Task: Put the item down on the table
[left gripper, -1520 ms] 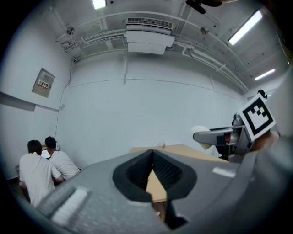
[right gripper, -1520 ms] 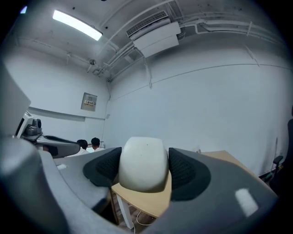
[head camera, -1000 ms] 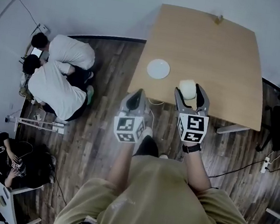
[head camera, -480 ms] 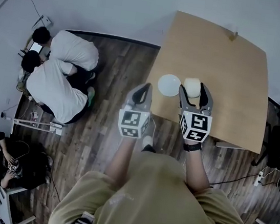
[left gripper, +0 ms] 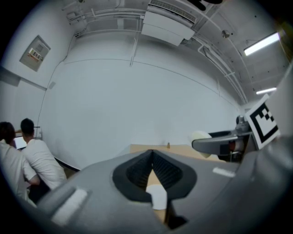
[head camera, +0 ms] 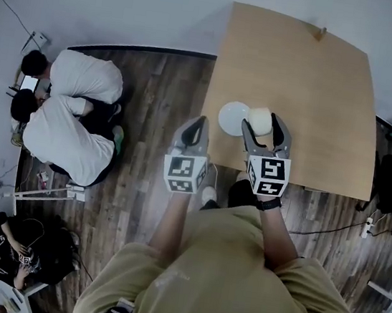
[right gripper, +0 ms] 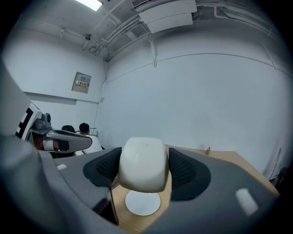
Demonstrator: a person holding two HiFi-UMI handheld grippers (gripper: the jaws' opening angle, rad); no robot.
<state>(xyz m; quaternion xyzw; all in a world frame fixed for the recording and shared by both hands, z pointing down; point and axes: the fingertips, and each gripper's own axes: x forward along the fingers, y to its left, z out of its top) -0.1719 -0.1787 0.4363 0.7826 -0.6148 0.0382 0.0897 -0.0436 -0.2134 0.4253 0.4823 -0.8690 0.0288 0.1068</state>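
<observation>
Closer now to the white disc (head camera: 229,118), the cup (head camera: 260,118), off-white, smooth and rounded, hangs over the table (head camera: 314,89), pinched by the right claw (head camera: 262,125); the left claw (head camera: 196,123) is pressed together.

The right gripper (head camera: 262,124) brings the white item (head camera: 260,118) leftward; it now overlaps the white plate's (head camera: 229,117) right edge, formerly apart.

Your right gripper (head camera: 263,123) is grey with black pads, and the item (head camera: 261,118) in it is cream-white. At its 9 o'clock, a white disc (head camera: 233,117) lies on the pale tan wood-grain desk (head camera: 313,96). Your left gripper (head camera: 195,124) is grey too. Both cubes bear black-and-white square markers. The floor (head camera: 160,104) is dark brown planking and your shirt (head camera: 221,286) is olive.
</observation>
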